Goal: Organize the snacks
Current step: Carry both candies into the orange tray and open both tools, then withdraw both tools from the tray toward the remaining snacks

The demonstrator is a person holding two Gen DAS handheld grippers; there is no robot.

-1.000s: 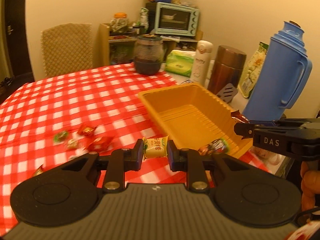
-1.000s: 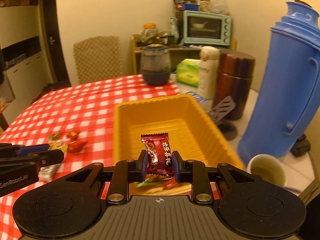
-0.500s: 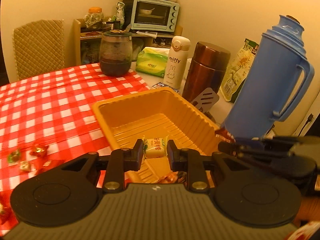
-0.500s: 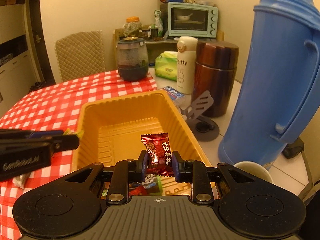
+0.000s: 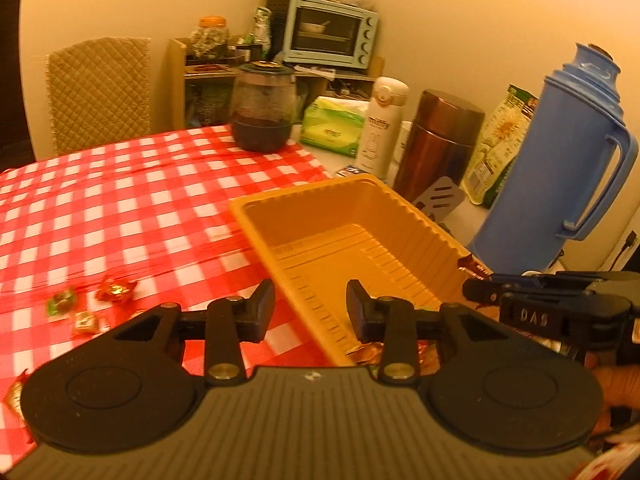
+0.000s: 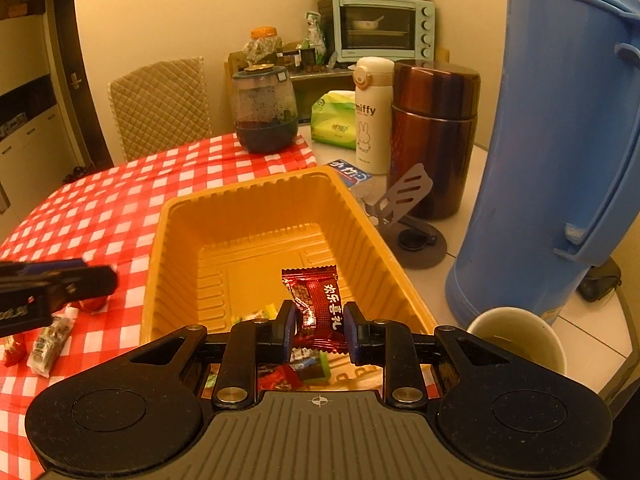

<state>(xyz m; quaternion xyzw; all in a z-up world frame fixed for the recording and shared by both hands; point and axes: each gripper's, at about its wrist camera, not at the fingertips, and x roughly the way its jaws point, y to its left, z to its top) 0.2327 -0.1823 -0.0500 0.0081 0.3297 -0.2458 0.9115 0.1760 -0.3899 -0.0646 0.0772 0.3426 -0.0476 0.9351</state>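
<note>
An orange plastic tray [image 5: 404, 208] [image 6: 256, 192] sits at the right edge of the checked tablecloth. My left gripper [image 5: 310, 300] is open and empty, over the tray's near left corner. My right gripper [image 6: 318, 322] is shut on a red wrapped candy [image 6: 318, 304], held over the tray's near end; it also shows in the left wrist view [image 5: 532, 300]. Several wrapped candies [image 6: 292, 372] lie in the tray's near end. Loose candies [image 5: 92, 300] [image 6: 46, 344] lie on the cloth left of the tray.
A blue thermos [image 6: 560, 140] and a cup [image 6: 520, 336] stand right of the tray. A brown flask [image 6: 434, 136], a white bottle [image 6: 372, 116], a phone stand [image 6: 408, 216], a tissue pack [image 6: 332, 120] and a dark jar [image 6: 266, 112] stand behind it.
My left gripper has opened and let go of the yellow-green candy over the tray, then drawn back to the left. My right gripper still holds the red candy over the tray.
</note>
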